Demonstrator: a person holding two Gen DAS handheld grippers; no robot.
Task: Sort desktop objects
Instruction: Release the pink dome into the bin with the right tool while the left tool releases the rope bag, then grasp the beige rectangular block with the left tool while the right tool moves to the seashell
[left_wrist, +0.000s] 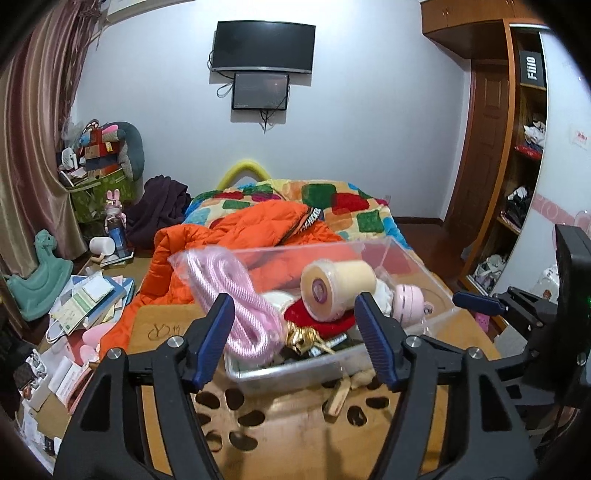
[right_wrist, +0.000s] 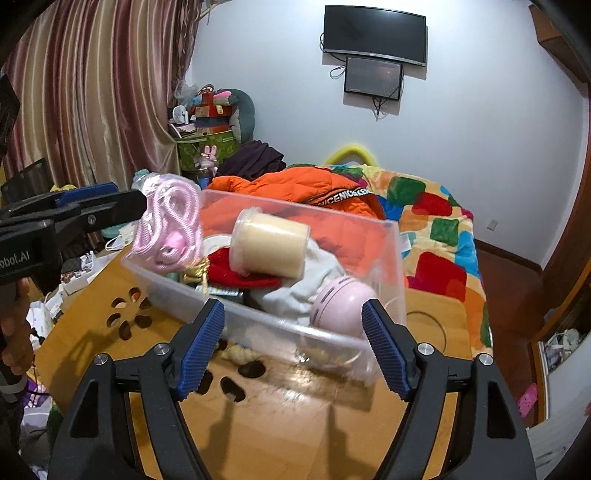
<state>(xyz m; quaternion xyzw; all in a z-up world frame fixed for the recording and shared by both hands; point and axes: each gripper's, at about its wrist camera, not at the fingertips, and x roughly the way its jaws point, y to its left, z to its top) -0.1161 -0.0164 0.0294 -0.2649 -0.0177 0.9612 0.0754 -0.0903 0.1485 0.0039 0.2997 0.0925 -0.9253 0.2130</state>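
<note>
A clear plastic bin (left_wrist: 436, 291) (right_wrist: 388, 295) stands on the wooden table (left_wrist: 295, 435) (right_wrist: 295, 406). In it lie a bagged pink rope (left_wrist: 236, 299) (right_wrist: 173, 221), a cream cup (left_wrist: 340, 291) (right_wrist: 269, 243), a red cloth (left_wrist: 317, 321) (right_wrist: 236, 273), a white cloth (right_wrist: 306, 288) and a pink round gadget (left_wrist: 406, 299) (right_wrist: 343, 302). My left gripper (left_wrist: 295, 332) is open just before the bin, with the rope's edge by its left finger. It also shows in the right wrist view (right_wrist: 96, 203). My right gripper (right_wrist: 293, 343) is open and empty in front of the bin.
A bed with an orange jacket (left_wrist: 240, 236) (right_wrist: 295, 184) and a patterned quilt (left_wrist: 332, 203) (right_wrist: 436, 229) lies behind the table. Books and papers (left_wrist: 88, 299) clutter the left side. A wooden shelf (left_wrist: 517, 166) stands at the right. The table has oval cut-outs (left_wrist: 236, 406) (right_wrist: 125, 317).
</note>
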